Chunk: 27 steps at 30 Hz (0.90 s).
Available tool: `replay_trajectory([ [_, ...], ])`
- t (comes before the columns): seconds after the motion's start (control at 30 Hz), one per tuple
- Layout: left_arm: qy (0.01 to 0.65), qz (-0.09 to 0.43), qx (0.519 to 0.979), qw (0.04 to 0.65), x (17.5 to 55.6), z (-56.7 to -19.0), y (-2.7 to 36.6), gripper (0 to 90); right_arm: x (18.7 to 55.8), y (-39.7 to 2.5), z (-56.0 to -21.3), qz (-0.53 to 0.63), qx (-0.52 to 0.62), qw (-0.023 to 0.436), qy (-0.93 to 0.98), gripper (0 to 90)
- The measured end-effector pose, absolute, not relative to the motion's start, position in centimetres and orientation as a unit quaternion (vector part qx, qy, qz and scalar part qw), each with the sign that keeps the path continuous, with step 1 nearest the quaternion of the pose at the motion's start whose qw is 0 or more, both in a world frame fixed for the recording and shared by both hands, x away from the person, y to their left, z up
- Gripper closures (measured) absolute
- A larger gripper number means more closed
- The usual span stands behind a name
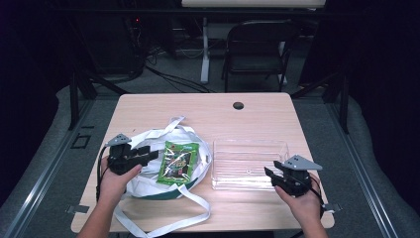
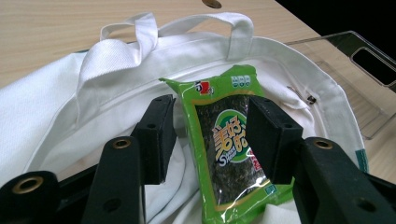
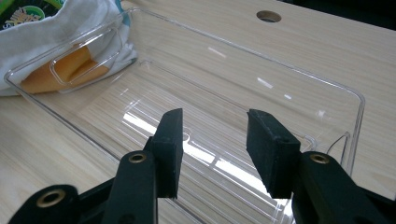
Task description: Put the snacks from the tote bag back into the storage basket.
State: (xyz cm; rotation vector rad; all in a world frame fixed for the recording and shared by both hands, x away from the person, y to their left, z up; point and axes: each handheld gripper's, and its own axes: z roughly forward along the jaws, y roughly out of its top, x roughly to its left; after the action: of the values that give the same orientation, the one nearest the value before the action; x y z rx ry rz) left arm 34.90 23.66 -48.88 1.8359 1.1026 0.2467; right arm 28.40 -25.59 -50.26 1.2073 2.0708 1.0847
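The green seaweed packet [image 1: 178,162] is lying on the white tote bag [image 1: 148,186], long axis running twelve to six, while the left gripper [image 1: 148,155] is hovering released at its nine o'clock and the right gripper [image 1: 270,174], also released, is pointing at the clear tray [image 1: 250,144].

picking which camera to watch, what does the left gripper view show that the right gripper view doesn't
The left gripper view alone gives the whole green snack packet lying on the white tote bag, with the bag's handles and the left gripper open around the packet. The right gripper view alone gives the bare inside of the clear tray and the right gripper open over it. Both share the wooden table, its round hole, and parts of the bag and tray.
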Motion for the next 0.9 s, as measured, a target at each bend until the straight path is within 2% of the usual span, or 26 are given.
replay_trajectory([
  [0.27, 0.443, 0.102, 0.765, 0.456, 34.7, -49.5, 22.3, 50.2, 28.1, -25.7, -49.9, 0.405, 0.435, 0.259, 0.762, 56.1],
  [0.3, 0.442, 0.109, 0.764, 0.457, 34.6, -49.5, 22.0, 47.8, 28.1, -25.7, -49.8, 0.409, 0.437, 0.253, 0.760, 56.8],
  [0.43, 0.435, 0.099, 0.769, 0.457, 35.0, -49.0, 21.5, 48.8, 28.0, -25.8, -49.5, 0.406, 0.433, 0.252, 0.765, 58.7],
  [0.57, 0.442, 0.084, 0.778, 0.439, 35.9, -48.3, 21.1, 48.6, 28.3, -26.1, -49.6, 0.413, 0.437, 0.250, 0.759, 57.9],
  [0.9, 0.449, 0.026, 0.804, 0.388, 38.7, -48.5, 19.1, 37.3, 28.0, -26.2, -49.8, 0.408, 0.442, 0.253, 0.757, 55.9],
])
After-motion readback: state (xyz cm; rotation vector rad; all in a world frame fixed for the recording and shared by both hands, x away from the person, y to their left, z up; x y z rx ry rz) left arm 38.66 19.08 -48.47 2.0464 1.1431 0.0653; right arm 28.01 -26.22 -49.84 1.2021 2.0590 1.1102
